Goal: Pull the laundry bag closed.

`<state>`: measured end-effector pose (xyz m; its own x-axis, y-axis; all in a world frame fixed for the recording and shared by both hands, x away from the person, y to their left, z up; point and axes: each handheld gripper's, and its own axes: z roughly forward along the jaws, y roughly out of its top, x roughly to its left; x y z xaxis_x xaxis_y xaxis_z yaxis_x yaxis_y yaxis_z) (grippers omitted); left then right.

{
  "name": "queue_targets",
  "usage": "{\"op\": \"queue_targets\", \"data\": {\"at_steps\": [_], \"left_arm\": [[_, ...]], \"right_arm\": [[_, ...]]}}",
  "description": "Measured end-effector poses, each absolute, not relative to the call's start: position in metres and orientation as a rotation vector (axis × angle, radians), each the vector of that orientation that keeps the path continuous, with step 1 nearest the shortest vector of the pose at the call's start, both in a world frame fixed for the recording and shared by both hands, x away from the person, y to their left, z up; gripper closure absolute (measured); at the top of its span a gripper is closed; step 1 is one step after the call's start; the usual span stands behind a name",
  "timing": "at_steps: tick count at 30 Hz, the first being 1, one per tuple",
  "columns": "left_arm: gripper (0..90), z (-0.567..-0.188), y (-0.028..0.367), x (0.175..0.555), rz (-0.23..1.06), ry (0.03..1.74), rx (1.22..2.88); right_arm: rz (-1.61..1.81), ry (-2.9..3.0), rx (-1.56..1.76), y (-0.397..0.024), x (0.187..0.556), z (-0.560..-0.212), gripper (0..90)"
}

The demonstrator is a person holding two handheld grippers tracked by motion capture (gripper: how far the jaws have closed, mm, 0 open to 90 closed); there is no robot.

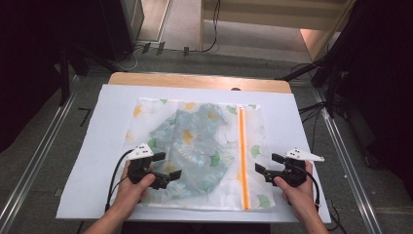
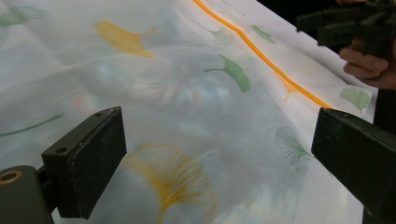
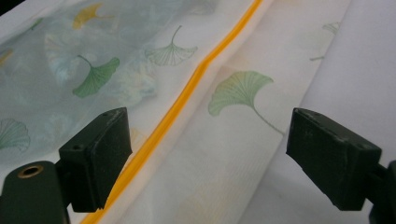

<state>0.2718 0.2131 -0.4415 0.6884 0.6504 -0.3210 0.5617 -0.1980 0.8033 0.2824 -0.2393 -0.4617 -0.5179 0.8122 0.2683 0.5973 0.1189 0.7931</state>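
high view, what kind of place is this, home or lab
Probably a lab or recording setup, not a home: a table under a white sheet, metal floor rails beside it, and cables across the floor behind.

In front of me a translucent white mesh bag (image 1: 195, 151) printed with green and yellow ginkgo leaves lies flat on the desk's white cover (image 1: 92, 161). An orange zipper (image 1: 242, 156) runs straight from its far edge to its near edge, toward the right side, and looks closed. Inside, a folded pale-blue garment (image 1: 195, 141) with the same leafy print shows through the mesh, left of the zipper.
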Motion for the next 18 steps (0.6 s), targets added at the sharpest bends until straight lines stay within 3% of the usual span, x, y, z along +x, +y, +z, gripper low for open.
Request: {"op": "queue_targets", "data": {"at_steps": [6, 18], "left_arm": [[3.2, -0.439, 0.262, 0.266, 0.173, 1.013, 1.843], [3.3, -0.443, 0.314, 0.254, 0.269, 1.109, 1.838]], "right_arm": [[1.346, 2.155, 1.405, -0.254, 0.265, -0.463, 14.1], [1.354, 2.09, 1.435, -0.288, 0.235, -0.461, 14.1]]}}
